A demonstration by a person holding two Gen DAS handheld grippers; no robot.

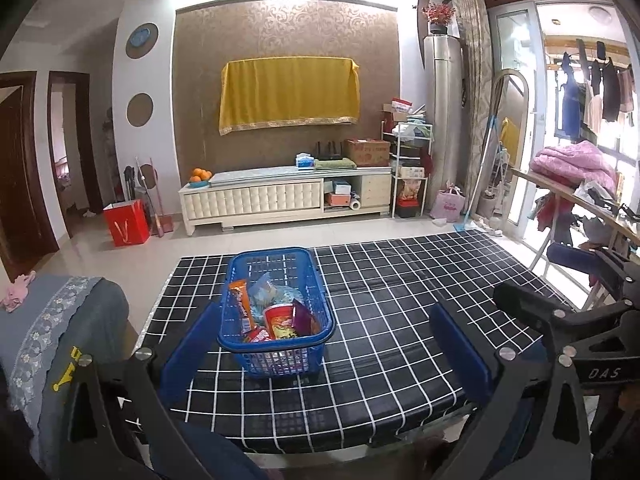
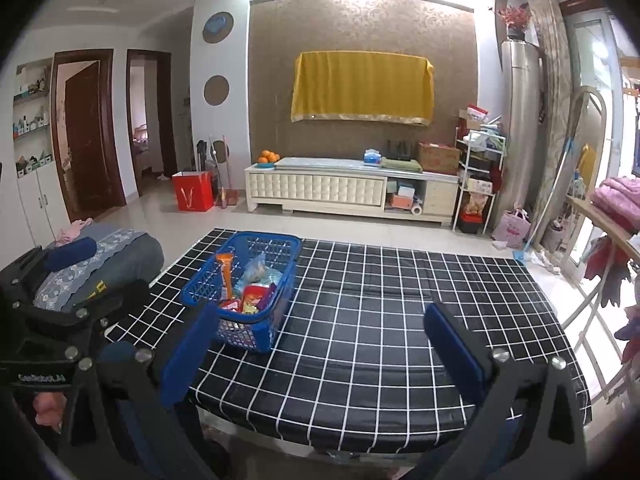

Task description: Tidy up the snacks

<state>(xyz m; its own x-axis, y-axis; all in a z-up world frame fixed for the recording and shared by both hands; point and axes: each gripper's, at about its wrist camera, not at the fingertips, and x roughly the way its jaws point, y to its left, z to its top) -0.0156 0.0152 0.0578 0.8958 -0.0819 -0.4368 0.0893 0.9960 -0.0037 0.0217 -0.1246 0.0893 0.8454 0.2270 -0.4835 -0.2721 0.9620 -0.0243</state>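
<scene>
A blue plastic basket (image 1: 316, 292) stands on the table with the black, white-gridded cloth (image 1: 400, 304). It holds several snack packs: an orange bar (image 1: 240, 300), a pale blue bag (image 1: 266, 290), a red cup (image 1: 280, 320) and a purple pack (image 1: 304, 318). My left gripper (image 1: 324, 344) is open and empty at the table's near edge, just behind the basket. In the right wrist view the basket (image 2: 200, 286) sits to the left, and my right gripper (image 2: 320, 340) is open and empty above the near edge.
A grey cushioned seat (image 1: 60, 320) stands left of the table. The right gripper's body (image 1: 580, 320) shows at the right of the left wrist view. A white TV cabinet (image 1: 288, 196) stands beyond, a red bag (image 1: 126, 222) on the floor, and a clothes rack (image 1: 580, 200) at right.
</scene>
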